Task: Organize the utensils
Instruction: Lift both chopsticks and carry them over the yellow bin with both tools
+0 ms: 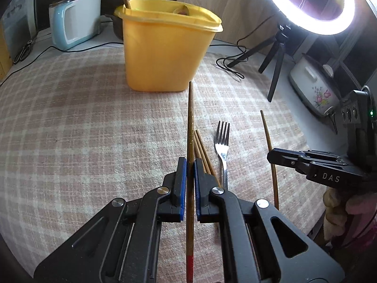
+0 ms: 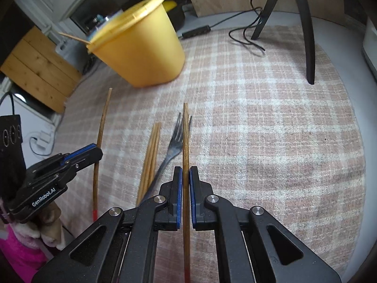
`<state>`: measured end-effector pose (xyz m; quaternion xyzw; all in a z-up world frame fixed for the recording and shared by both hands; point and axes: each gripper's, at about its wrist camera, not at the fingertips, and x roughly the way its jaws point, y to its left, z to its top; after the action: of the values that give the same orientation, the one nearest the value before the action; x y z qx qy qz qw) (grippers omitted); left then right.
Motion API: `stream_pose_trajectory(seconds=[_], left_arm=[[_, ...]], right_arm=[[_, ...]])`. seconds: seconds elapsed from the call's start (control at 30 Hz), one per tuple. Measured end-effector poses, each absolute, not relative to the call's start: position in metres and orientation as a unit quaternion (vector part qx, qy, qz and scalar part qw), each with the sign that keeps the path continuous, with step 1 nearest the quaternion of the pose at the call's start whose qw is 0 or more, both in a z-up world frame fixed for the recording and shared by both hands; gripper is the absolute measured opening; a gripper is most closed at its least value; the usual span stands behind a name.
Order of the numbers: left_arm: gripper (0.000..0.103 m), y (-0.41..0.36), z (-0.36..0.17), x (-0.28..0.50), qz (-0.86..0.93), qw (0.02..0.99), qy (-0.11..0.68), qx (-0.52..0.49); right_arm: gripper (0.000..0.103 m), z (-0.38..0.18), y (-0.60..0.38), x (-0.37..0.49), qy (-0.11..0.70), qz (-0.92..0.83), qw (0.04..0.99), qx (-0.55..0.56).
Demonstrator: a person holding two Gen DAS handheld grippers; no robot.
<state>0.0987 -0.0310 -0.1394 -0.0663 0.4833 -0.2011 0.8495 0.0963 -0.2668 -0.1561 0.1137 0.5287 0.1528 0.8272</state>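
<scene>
We see our left gripper [image 1: 190,165] clamped on 1 red-tipped wooden chopstick [image 1: 190,122], our right gripper [image 2: 185,173] clamped on another long wooden chopstick [image 2: 186,136]. On the pink checked cloth [image 1: 82,129] between them lie 3 loose thin wooden chopsticks [image 1: 202,148] and a steel fork [image 1: 222,141], with the yellow plastic tub [image 1: 162,49] beyond.

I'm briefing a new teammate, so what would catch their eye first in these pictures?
The yellow tub standing at the far side of the checked cloth, beside the glaring ring light. Then each claw, left claw and right claw, shut on one chopstick, with a fork and loose chopsticks lying between them.
</scene>
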Motion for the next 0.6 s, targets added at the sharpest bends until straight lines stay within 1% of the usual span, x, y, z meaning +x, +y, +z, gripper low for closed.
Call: stream_pose_trajectory(seconds=[0.13, 0.23, 0.3, 0.6], left_arm=[[0.004, -0.026, -0.125, 0.095, -0.205, 0.856, 0.47, -0.068], [0.004, -0.022, -0.111, 0.094, -0.208, 0.863, 0.455, -0.076], [0.004, -0.021, -0.105, 0.094, -0.209, 0.867, 0.444, -0.081], [0.004, -0.014, -0.08, 0.105, -0.204, 0.884, 0.41, -0.09]], right_arm=[[0.005, -0.144, -0.279, 0.094, 0.509, 0.158, 0.838, 0.114], [0.005, -0.134, -0.256, 0.098, 0.492, 0.159, 0.849, 0.111], [0.005, -0.132, -0.224, 0.102, 0.479, 0.158, 0.856, 0.11], [0.004, -0.103, -0.219, 0.1, 0.433, 0.166, 0.881, 0.095]])
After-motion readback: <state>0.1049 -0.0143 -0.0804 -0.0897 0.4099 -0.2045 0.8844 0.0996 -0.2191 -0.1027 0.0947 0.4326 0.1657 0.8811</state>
